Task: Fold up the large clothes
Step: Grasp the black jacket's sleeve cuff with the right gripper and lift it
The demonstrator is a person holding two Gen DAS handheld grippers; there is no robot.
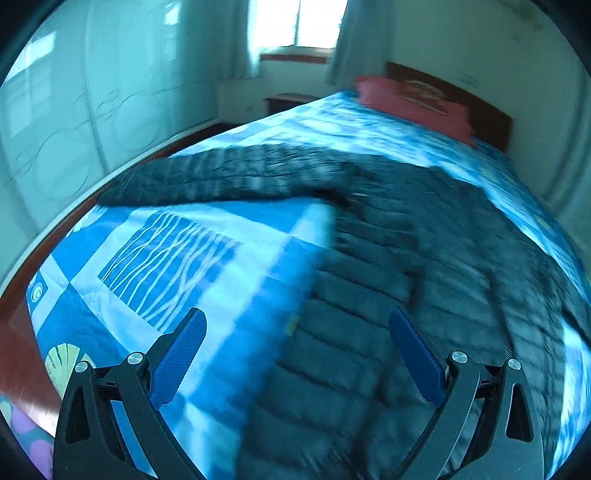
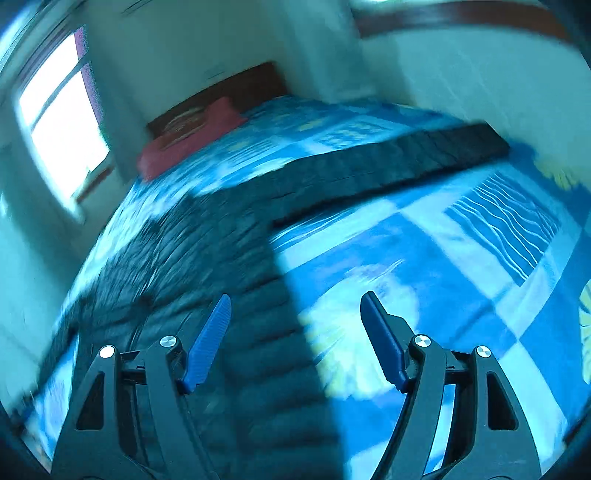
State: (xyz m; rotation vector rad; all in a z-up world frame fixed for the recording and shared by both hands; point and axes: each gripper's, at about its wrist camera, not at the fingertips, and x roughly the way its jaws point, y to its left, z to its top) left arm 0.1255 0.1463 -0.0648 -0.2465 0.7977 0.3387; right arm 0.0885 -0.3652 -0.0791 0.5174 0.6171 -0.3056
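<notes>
One dark quilted jacket (image 1: 369,295) lies spread flat on the bed (image 1: 184,258), body running down the middle and both sleeves stretched out sideways. The left wrist view shows one sleeve (image 1: 229,177) reaching toward the wardrobe side; the right wrist view shows the other sleeve (image 2: 406,158) reaching toward the wall. Nothing looks folded over yet, so I judge the task to be at its opening step: the garment is laid out, the first fold not yet made.

Both claws hang above the lower part of the jacket near its side edges. The left claw (image 1: 297,325) is released, blue pads wide apart with nothing between them. The right claw (image 2: 295,306) is likewise released and empty, straddling the jacket's edge where it meets the bedcover.

The next move likely calls for each claw to reach a sleeve or a hem corner, pinch only the jacket fabric and not the bedcover beneath, then carry it inward across the body. The padding looks thick, so a deep bite may be needed.

Count: one jacket, two sleeves, two claws, one bed, one red pillow (image 1: 413,103) at the headboard (image 1: 491,118), one window (image 1: 295,22). Both views are motion-blurred, so finer detail is uncertain.
</notes>
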